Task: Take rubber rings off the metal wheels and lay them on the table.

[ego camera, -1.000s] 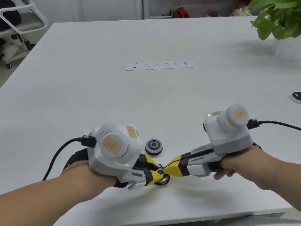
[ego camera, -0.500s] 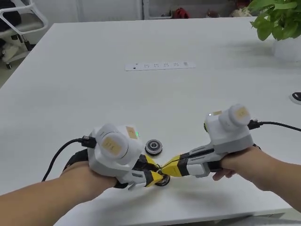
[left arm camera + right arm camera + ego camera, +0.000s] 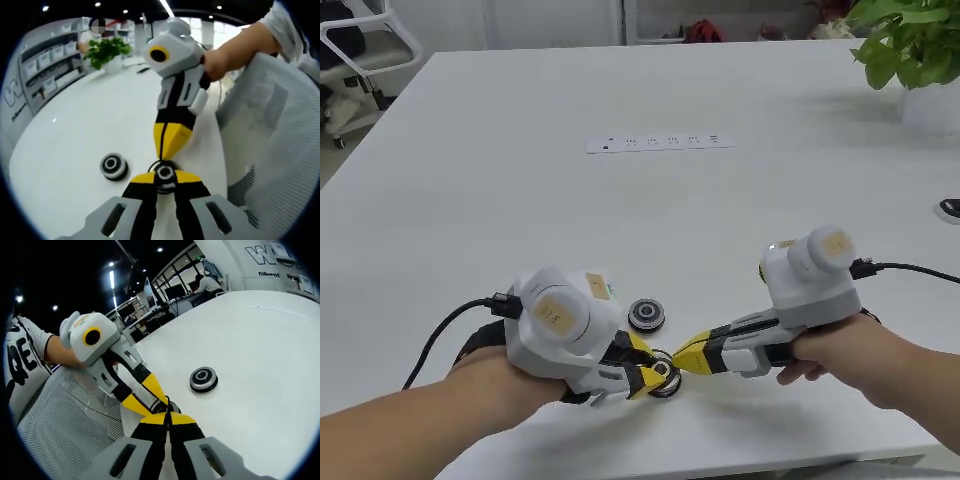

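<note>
Barely a shift: left tongs stay clamped on the wheel, right tongs pinched narrow on its rubber ring, easing back. Ring not yet off.

I'm working in an office, as far as I can see. The wide white tabletop looks like a meeting-room one, with a long power strip lying on it and a potted plant at its far corner. A white swivel chair stands off to one side, and a mesh chair back is close by. Beyond, I make out desks with monitors, a seated person, wall shelves of storage bins and ceiling lights.
</note>
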